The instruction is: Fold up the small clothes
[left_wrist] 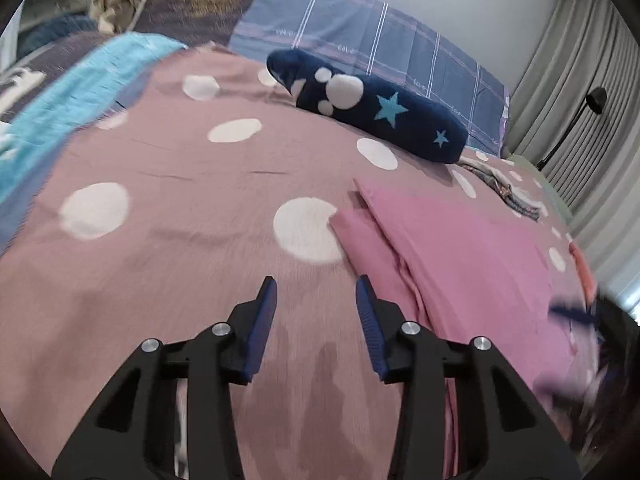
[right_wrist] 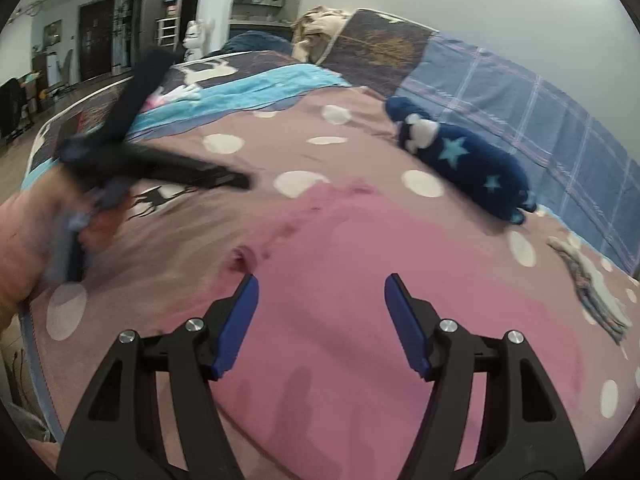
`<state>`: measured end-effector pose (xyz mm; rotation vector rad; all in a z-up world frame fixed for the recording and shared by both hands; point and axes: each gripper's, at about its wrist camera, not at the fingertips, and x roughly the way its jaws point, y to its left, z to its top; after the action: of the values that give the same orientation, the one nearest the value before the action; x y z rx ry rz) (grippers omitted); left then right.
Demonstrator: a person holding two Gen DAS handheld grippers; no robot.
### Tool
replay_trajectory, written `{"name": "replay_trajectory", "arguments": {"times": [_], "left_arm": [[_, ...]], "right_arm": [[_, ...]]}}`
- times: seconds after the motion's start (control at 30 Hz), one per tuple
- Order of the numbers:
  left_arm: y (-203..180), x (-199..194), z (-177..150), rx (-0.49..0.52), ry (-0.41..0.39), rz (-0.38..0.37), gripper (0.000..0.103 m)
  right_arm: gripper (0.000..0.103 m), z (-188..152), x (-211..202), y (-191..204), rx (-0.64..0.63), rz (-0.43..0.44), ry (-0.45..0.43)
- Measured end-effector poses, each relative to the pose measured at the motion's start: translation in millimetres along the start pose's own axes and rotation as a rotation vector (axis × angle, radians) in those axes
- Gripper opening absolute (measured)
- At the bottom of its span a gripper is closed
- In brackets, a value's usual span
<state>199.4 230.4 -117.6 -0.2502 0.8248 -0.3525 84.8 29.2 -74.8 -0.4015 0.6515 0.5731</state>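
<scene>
Left tongs [left_wrist: 316,286] wide open and holding nothing, above the dotted mauve bedcover [left_wrist: 180,200], just left of the pink garment [left_wrist: 460,248]. Right tongs [right_wrist: 321,284] also wide open and holding nothing, directly over the same pink garment [right_wrist: 340,248], lying flat on the bed. Farther back, a navy star cushion [left_wrist: 372,108] against the blue checked pillow [left_wrist: 360,36].

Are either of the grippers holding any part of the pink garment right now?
No. The left gripper and the right gripper are both open with nothing between the fingers. The pink garment lies loose on the polka-dot bedspread.
</scene>
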Motion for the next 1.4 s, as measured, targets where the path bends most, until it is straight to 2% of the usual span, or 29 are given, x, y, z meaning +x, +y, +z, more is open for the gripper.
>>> {"name": "replay_trajectory", "arguments": {"times": [0.13, 0.23, 0.27, 0.3, 0.33, 0.37, 0.43, 0.53, 0.63, 0.73, 0.8, 0.83, 0.97, 1.03, 1.07, 1.1, 1.13, 1.23, 1.27, 1.33, 1.4], "left_arm": [[-2.5, 34.0, 27.8, 0.014, 0.067, -0.063, 0.043], [-8.6, 57.7, 40.4, 0.018, 0.122, -0.126, 0.042], [-9.7, 63.6, 41.6, 0.011, 0.133, -0.135, 0.033], [-10.2, 69.4, 41.4, 0.006, 0.145, -0.146, 0.025], [-10.7, 74.8, 40.1, -0.001, 0.160, -0.164, 0.013], [-10.8, 75.7, 38.5, -0.005, 0.156, -0.171, 0.008], [-12.5, 71.3, 36.9, 0.008, 0.135, -0.179, 0.005], [-18.7, 59.8, 41.1, 0.033, 0.089, -0.185, 0.004], [-27.0, 57.2, 49.9, 0.053, 0.054, -0.184, 0.004], [-23.7, 70.4, 45.2, 0.048, 0.079, -0.154, 0.003], [-14.3, 77.4, 36.1, 0.035, 0.092, -0.162, 0.004], [-9.7, 77.4, 33.9, 0.018, 0.087, -0.181, 0.004], [4.0, 78.0, 31.9, -0.056, 0.080, -0.249, 0.004], [3.7, 78.4, 31.7, -0.060, 0.078, -0.253, 0.004], [3.4, 77.9, 31.9, -0.060, 0.077, -0.254, 0.004], [3.1, 77.2, 32.2, -0.060, 0.075, -0.253, 0.004], [2.5, 76.6, 32.4, -0.060, 0.074, -0.249, 0.004], [0.9, 67.6, 34.1, -0.068, 0.036, -0.203, 0.002], [0.3, 66.3, 35.1, -0.057, 0.023, -0.188, 0.001], [9.2, 75.3, 36.4, -0.086, 0.038, -0.136, 0.000], [23.3, 79.1, 34.8, -0.149, 0.050, -0.179, 0.000]], "right_arm": [[0.062, -8.0, 9.6, 36.5, -0.124, 0.021, 0.011], [0.047, -9.2, 14.0, 55.6, -0.176, 0.028, 0.019], [0.039, -9.6, 14.3, 59.7, -0.174, 0.042, 0.022], [0.038, -11.0, 14.4, 63.4, -0.173, 0.057, 0.029], [0.038, -12.8, 14.2, 65.8, -0.181, 0.066, 0.036], [0.038, -16.6, 13.8, 71.9, -0.209, 0.068, 0.040], [0.040, -24.3, 10.3, 81.8, -0.265, 0.044, 0.037], [0.042, -31.5, 9.5, 92.6, -0.340, -0.005, 0.038], [0.044, -29.7, 18.9, 97.6, -0.352, -0.027, 0.046], [0.044, -26.7, 17.7, 98.8, -0.343, -0.004, 0.040], [0.052, -29.6, 10.3, 102.2, -0.349, 0.028, 0.031], [0.052, -32.3, 8.1, 104.6, -0.364, 0.030, 0.031], [0.052, -41.0, 12.3, 113.2, -0.440, -0.053, 0.034], [0.052, -35.0, 22.8, 113.3, -0.425, -0.145, 0.043], [0.045, -32.8, 28.8, 111.4, -0.420, -0.164, 0.051], [0.013, -31.1, 35.6, 110.3, -0.415, -0.173, 0.068], [0.009, -30.1, 42.0, 107.8, -0.398, -0.182, 0.093], [0.008, -26.4, 26.1, 108.0, -0.338, -0.120, 0.072], [0.005, -29.0, 19.6, 112.3, -0.345, -0.072, 0.073], [0.004, -44.3, 24.5, 122.5, -0.411, -0.089, 0.081], [0.005, -46.4, 23.5, 121.6, -0.426, -0.098, 0.056]]}}
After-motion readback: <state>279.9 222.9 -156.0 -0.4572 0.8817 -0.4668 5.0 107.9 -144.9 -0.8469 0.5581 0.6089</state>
